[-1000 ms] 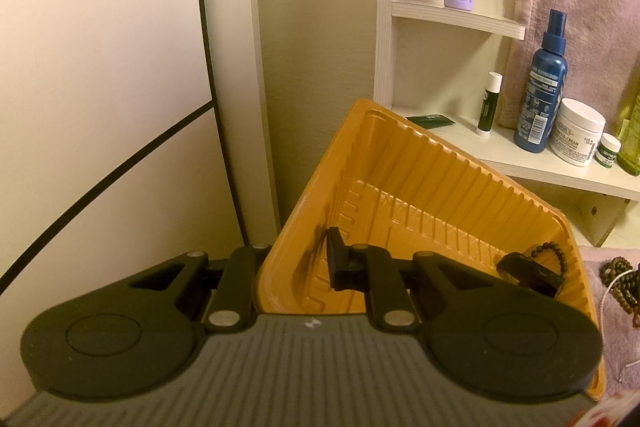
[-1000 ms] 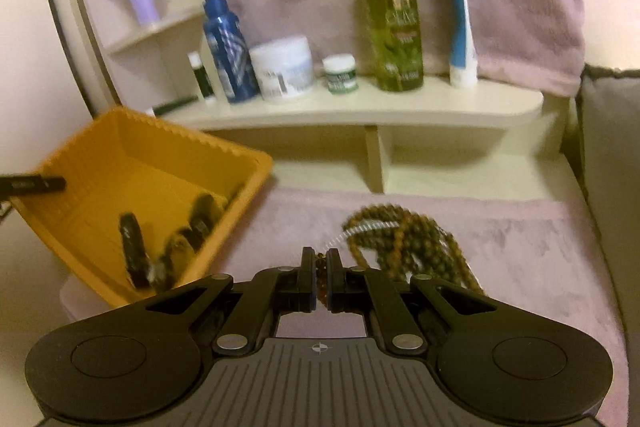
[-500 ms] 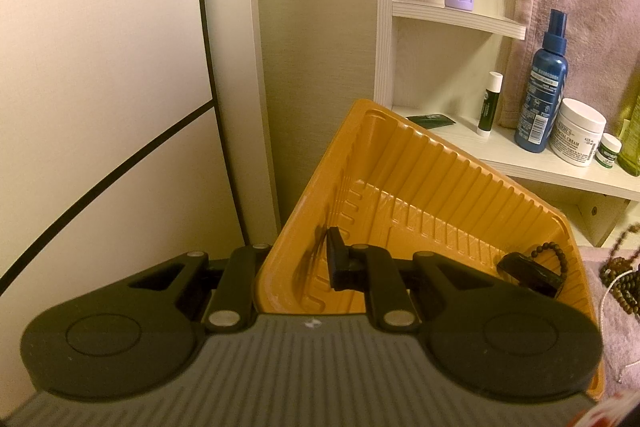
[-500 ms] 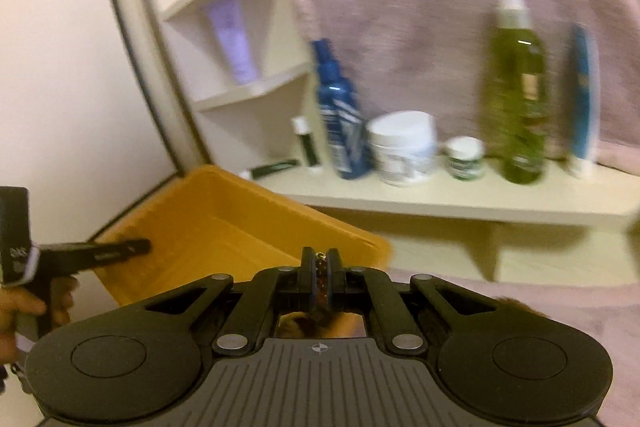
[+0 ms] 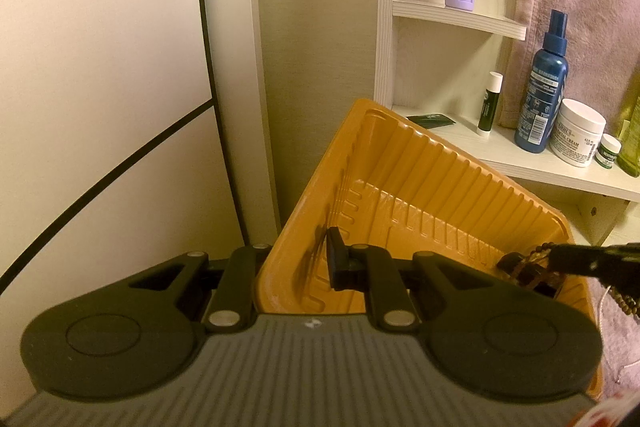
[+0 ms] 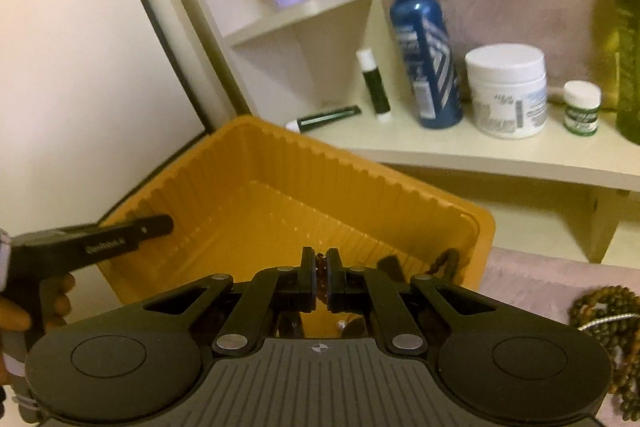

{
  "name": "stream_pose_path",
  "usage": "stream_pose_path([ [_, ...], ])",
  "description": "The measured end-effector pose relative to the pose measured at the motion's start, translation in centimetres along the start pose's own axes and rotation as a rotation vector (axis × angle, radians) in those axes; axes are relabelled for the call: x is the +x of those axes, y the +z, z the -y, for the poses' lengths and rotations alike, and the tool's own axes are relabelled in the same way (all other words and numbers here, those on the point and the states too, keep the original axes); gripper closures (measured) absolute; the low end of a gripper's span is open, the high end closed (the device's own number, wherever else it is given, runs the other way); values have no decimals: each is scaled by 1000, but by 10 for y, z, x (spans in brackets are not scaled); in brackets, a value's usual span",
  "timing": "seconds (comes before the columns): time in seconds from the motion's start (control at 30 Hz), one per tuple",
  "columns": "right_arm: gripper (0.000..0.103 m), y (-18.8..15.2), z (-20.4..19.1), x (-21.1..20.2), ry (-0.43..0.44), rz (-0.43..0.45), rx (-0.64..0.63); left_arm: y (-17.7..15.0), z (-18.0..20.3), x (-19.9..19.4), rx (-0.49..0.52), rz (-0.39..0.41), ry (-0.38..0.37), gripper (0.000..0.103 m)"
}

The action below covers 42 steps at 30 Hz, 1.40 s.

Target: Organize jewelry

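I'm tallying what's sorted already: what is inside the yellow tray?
Inside the yellow tray, dark beaded jewelry lies at the right wall, near a dark piece. The rest of the floor looks bare, but the right tool hides the near part.

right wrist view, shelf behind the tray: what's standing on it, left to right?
Lip balm stick → blue spray bottle → white cream jar → small white-capped jar → green bottle.

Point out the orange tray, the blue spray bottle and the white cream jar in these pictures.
orange tray (image 6: 360, 163): right wrist view, on its far ribbed wall.
blue spray bottle (image 6: 424, 43): right wrist view, on the bottle's body.
white cream jar (image 6: 506, 95): right wrist view, on the labelled side below the lid.
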State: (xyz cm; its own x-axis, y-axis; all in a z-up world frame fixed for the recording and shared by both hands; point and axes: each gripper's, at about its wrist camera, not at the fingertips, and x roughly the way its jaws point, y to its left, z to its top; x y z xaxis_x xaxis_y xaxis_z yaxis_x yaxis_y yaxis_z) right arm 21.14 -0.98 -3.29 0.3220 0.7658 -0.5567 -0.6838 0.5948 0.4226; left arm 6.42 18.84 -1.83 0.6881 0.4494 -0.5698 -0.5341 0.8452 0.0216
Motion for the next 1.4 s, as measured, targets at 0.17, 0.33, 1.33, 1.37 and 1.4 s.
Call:
stream_pose_path([
  [0.17,98,-4,0,12,-14,-37,-7,0,0,0,0,0,0,89],
  [0.33,96,-5,0,12,-7,-44,-5,0,-1,-1,1,0,0,89],
  [1.33,75,-95,150,-167,-532,10,279,1,1,-1,12,0,7,89],
  [1.37,75,-94,152,-166,-530,10,275,1,1,-1,12,0,7,89],
  [1.4,75,-93,153,-164,-526,7,266,1,1,-1,12,0,7,89],
])
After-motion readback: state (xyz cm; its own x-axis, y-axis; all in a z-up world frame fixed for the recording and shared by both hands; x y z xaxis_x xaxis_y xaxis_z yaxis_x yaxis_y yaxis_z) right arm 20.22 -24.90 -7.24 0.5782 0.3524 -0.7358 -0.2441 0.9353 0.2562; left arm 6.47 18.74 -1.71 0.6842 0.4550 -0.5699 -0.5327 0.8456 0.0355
